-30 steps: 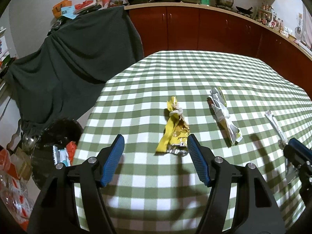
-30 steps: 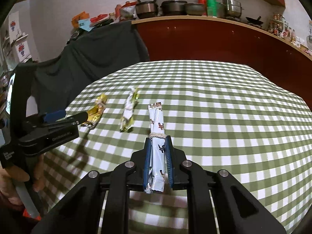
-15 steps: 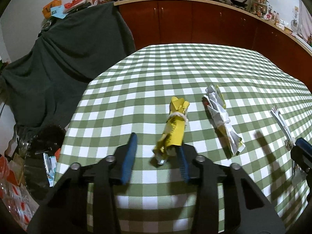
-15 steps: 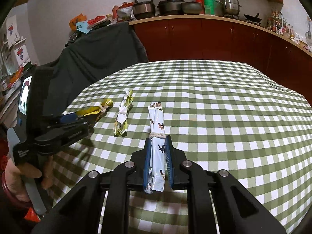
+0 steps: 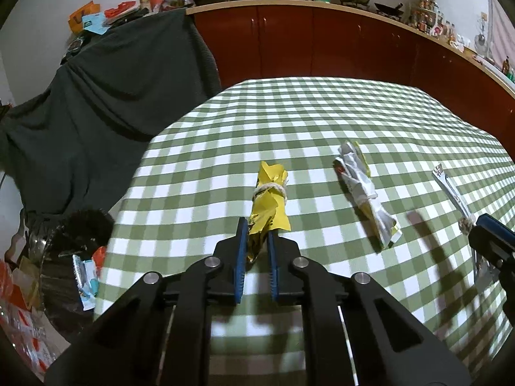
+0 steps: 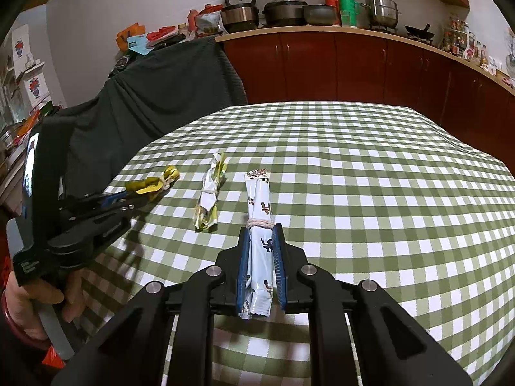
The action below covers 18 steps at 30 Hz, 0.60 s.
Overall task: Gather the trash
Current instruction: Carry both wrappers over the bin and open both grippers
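Crinkled yellow foil wrapper (image 5: 268,212), string-tied, pinched in left tool (image 5: 257,241).

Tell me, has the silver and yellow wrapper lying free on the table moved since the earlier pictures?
No. The silver and yellow wrapper lies on the same squares of the checked tablecloth.

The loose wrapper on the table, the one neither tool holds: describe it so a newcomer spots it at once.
On the green-checked tablecloth three tied wrappers lie in a row. The middle one is the crumpled silver-and-yellow wrapper, lying free between the yellow wrapper and the pale blue wrapper, each gripped by a tool.
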Motion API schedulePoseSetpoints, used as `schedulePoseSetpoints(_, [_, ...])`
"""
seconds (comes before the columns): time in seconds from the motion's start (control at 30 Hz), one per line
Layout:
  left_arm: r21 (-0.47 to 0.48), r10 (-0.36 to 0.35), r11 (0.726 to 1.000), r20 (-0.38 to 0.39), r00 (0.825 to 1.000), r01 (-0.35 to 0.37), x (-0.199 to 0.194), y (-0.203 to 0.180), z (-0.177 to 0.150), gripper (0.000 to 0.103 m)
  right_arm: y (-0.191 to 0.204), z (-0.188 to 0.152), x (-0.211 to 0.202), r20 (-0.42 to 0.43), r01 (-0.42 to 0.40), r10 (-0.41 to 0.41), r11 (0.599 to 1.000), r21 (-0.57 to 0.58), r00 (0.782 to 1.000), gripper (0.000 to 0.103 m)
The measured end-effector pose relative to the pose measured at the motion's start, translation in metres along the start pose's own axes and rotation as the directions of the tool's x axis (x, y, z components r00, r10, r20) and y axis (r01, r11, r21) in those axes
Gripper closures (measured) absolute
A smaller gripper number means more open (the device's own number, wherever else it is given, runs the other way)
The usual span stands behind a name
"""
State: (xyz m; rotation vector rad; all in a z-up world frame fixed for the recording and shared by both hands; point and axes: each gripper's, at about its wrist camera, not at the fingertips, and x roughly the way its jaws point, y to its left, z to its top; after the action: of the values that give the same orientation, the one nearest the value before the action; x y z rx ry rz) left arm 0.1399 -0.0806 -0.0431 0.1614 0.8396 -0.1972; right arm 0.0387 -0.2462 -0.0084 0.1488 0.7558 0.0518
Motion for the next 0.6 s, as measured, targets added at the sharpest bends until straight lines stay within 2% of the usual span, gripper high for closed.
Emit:
schedulePoseSetpoints(0.27, [-0.06, -0.002, 0.998, 0.033, 0.999, 0.004, -0.031, 0.031, -0.01, 0.092, 0.013, 0.004, 0.002, 0.002, -0.016, 0.016, 1.0, -0.023, 1.0, 0.087])
schedulePoseSetpoints(0.6, [-0.139, 0.07, 0.988, 0.058, 0.996, -0.061, -0.055, 0.087, -0.023, 0.092, 0.052, 0.01, 0.007, -0.002, -0.059, 0.059, 0.995, -0.085, 0.998, 0.087])
